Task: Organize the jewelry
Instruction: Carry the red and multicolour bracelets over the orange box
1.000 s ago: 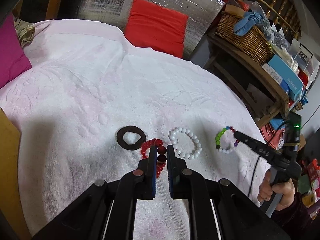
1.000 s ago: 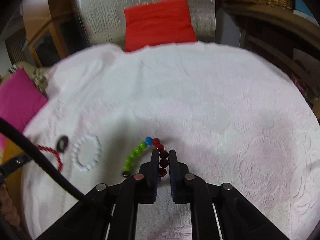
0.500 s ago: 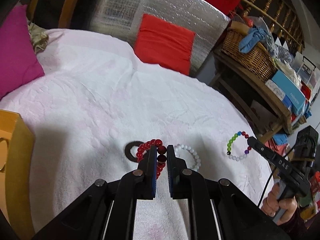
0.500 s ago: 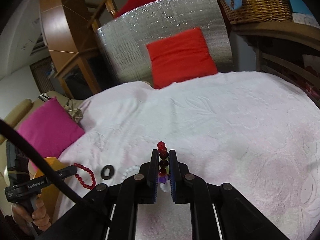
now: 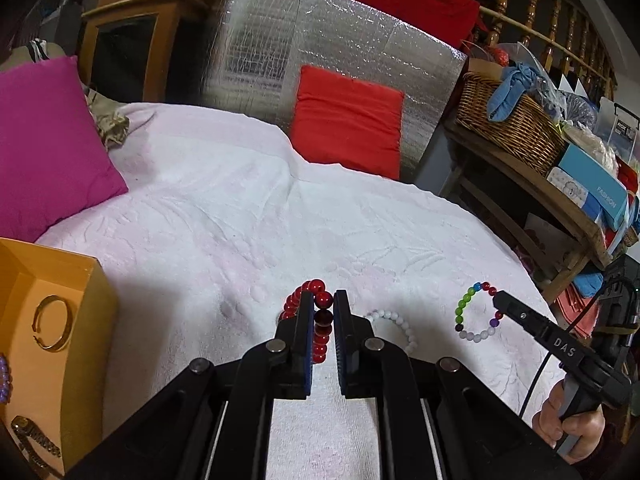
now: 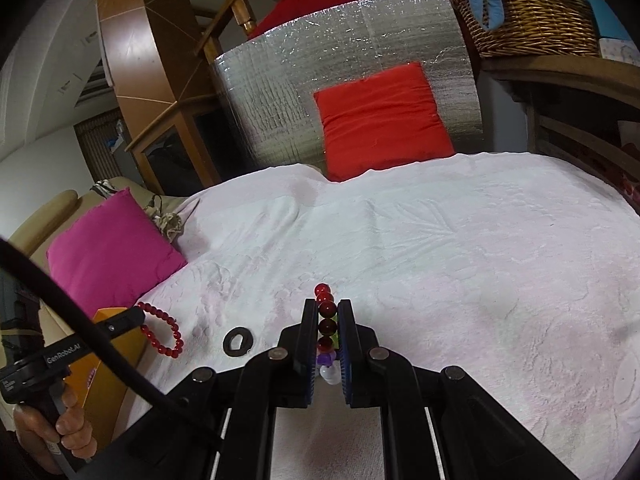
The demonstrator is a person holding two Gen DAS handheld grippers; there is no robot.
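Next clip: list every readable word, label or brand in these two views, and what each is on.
"DAS": right gripper, on its finger.
"GenRobot.AI": left gripper, on its body.
"FASHION": blue box on the shelf.
White carton behind it: print too small to read.

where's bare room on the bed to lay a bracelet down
The cloth is bare between the red cushion and the grippers, and out to the right. It is crowded near the box, black ring and white bracelet.

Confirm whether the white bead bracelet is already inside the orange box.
No: the white bead bracelet lies on the bedspread, right of the left gripper, outside the orange box.
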